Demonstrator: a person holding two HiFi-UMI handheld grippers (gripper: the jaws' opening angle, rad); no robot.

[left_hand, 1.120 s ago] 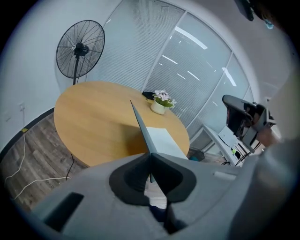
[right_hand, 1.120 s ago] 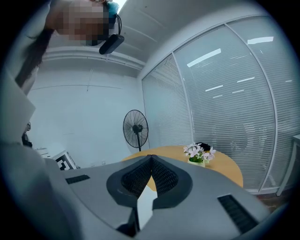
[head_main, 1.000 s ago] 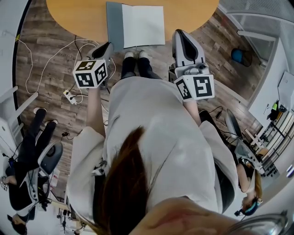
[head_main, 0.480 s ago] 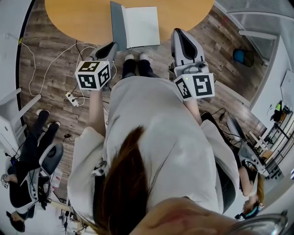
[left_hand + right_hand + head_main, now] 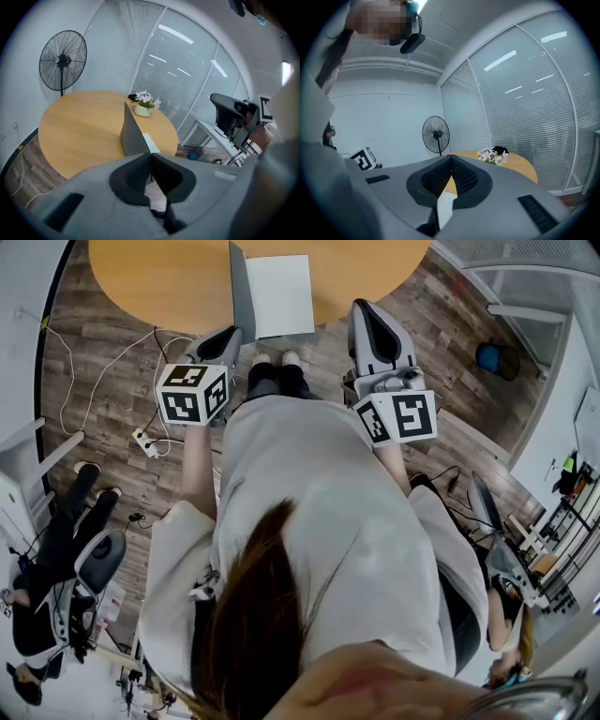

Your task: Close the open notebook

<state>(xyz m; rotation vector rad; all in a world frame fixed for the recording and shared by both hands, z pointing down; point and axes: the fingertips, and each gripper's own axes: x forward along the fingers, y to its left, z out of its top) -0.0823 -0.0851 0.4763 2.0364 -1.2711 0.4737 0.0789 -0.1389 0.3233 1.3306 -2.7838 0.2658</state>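
Notebook [image 5: 278,294], lying at the near edge of the round wooden table [image 5: 150,277], directly ahead of the person and between the two grippers. Its white page lay flat, while the grey cover [image 5: 132,133] stood almost upright along the left side. The book looked light and thin; the cover appeared stiff enough to hold its plane yet free to swing on the spine, and the paper beneath would crease if pressed off-square. The best hold was judged to be the cover's free near edge, well away from the spine. The left gripper [image 5: 228,334] had its jaws drawn together, and the cover's near lower corner met their tips, apparently pinched there. The right gripper [image 5: 364,307] hung just beside the book's right edge, short of the table, jaws likewise closed with nothing between them. A flower pot [image 5: 143,108] stood beyond the book.
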